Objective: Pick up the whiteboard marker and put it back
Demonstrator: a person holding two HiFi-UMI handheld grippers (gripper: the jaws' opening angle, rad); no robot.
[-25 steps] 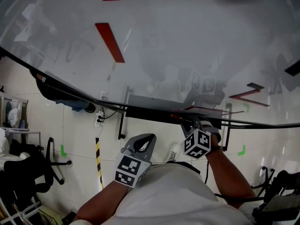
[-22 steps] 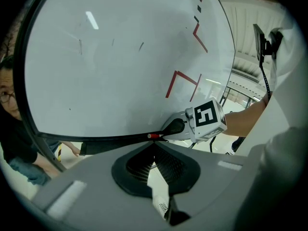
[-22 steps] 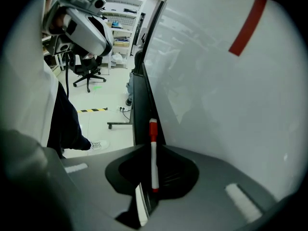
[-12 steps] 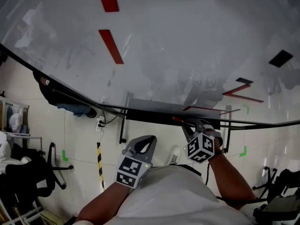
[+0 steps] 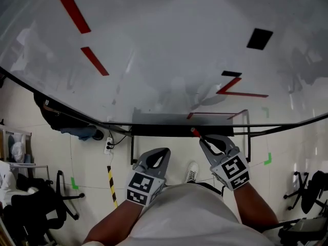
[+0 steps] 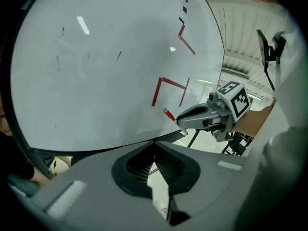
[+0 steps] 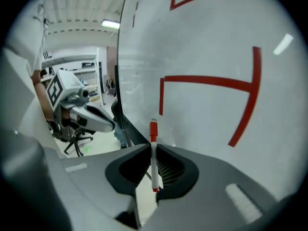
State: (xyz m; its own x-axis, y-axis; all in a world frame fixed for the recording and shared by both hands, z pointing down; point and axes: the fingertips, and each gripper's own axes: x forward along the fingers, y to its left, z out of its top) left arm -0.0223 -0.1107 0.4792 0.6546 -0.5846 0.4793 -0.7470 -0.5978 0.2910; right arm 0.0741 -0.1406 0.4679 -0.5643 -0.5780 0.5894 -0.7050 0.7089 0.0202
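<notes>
Right, my right tongs (image 7: 154, 146) are clamped on the whiteboard marker (image 7: 154, 163). Its white barrel runs straight up between the two pads, and its red cap sticks out past the tips towards the whiteboard (image 5: 164, 60). In the head view the cap sits at the front edge of the dark tray (image 5: 164, 130) along the bottom of the board, close to the tray's right end. I cannot tell whether the cap touches the tray, and from here I cannot make out what lies in the tray.

My left tongs (image 6: 155, 145) are closed with nothing between the pads. They hang lower than the right pair and to their left, short of the tray and over the tiled floor (image 5: 87, 163).

The board carries red strokes, among them a square-cornered bracket shape just above the marker's cap. Below the board, on the floor, I see a white power strip (image 5: 108, 132), a strip of yellow-and-black tape (image 5: 110, 183) and a black chair (image 5: 36, 204) off to the left.
</notes>
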